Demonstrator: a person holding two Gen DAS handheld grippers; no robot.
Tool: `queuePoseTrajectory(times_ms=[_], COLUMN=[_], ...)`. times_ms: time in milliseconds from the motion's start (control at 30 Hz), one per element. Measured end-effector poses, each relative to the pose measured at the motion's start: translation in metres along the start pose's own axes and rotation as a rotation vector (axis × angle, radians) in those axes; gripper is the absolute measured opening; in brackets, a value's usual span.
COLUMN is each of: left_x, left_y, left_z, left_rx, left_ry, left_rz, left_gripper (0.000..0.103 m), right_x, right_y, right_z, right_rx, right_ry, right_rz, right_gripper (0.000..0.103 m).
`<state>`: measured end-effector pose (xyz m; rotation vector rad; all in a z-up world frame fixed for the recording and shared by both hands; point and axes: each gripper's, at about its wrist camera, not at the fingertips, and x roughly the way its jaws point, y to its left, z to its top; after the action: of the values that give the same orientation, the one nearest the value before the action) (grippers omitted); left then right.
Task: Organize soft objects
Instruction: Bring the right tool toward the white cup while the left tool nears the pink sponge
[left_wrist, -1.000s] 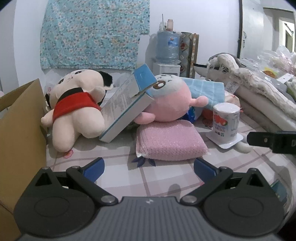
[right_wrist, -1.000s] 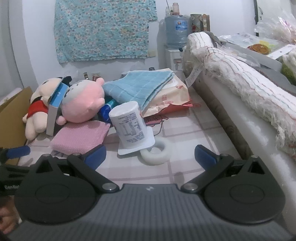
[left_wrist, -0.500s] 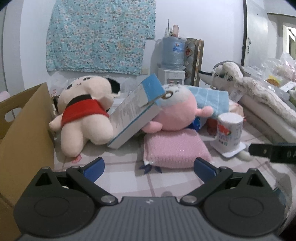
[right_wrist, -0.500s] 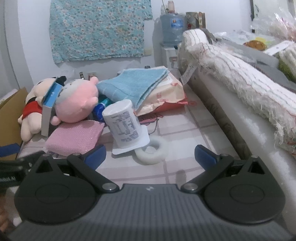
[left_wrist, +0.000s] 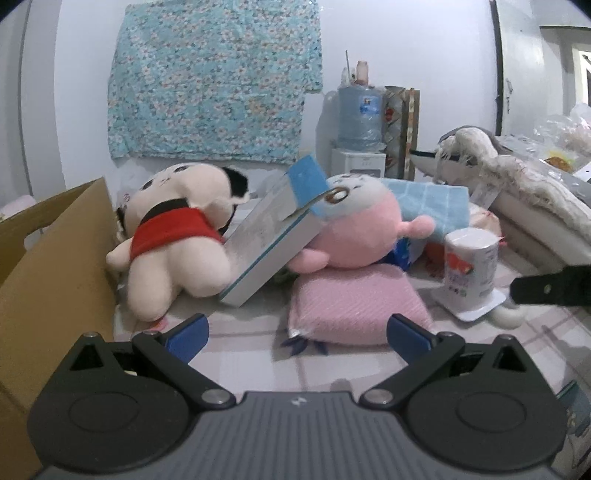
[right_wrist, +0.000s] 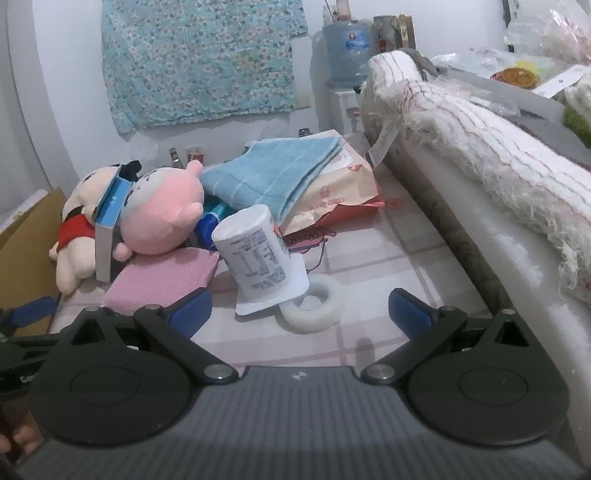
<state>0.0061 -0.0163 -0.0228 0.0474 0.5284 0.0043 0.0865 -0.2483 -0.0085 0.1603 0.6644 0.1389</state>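
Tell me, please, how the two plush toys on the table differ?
The doll is cream with a red top and black hair; the pink plush is round, pink-bodied with a pale grey-blue face. The doll lies beside the cardboard box, legs toward the camera; the pink plush rests on the pink pad. The doll has long limbs, the pink plush short stubs. Both lie toppled, with the blue-and-white box leaning between them.

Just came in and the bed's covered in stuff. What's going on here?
A person holds two grippers, both open and empty, over a cluttered checked sheet. The left gripper faces the pink sponge pad, with the pink plush behind it. The right gripper faces a tilted white cup. Nothing is grasped yet.
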Motion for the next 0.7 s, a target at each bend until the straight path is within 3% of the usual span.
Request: queuePoseTrajectory(times_ms=[200,433,600,700], left_x=[0.001,0.01,0.015,0.011], left_y=[-0.01,-0.007,-0.006,-0.004], left_z=[-0.011,-0.007,-0.009,-0.013], left_rx=[0.035,-0.013,-0.019,-0.019], left_ry=[0.015,0.054,0.069,0.069], left_rz=[-0.016,-0.052,-0.055,-0.059], left_gripper=[0.103,0.102,0.101,0.101], right_x=[-0.002,0.0,0.004,0.0], right_y=[-0.006,-0.014,-0.014,-0.01], right_z=[-0.002,0.003,0.002,-0.001], right_rx=[0.029,0.076,0.114,0.082], right_ry=[-0.002,-0.02,0.02,0.009], right_rz=[0.005,0.014,0.086,0.065], right_gripper=[0.102,0.102,0.102,0.102])
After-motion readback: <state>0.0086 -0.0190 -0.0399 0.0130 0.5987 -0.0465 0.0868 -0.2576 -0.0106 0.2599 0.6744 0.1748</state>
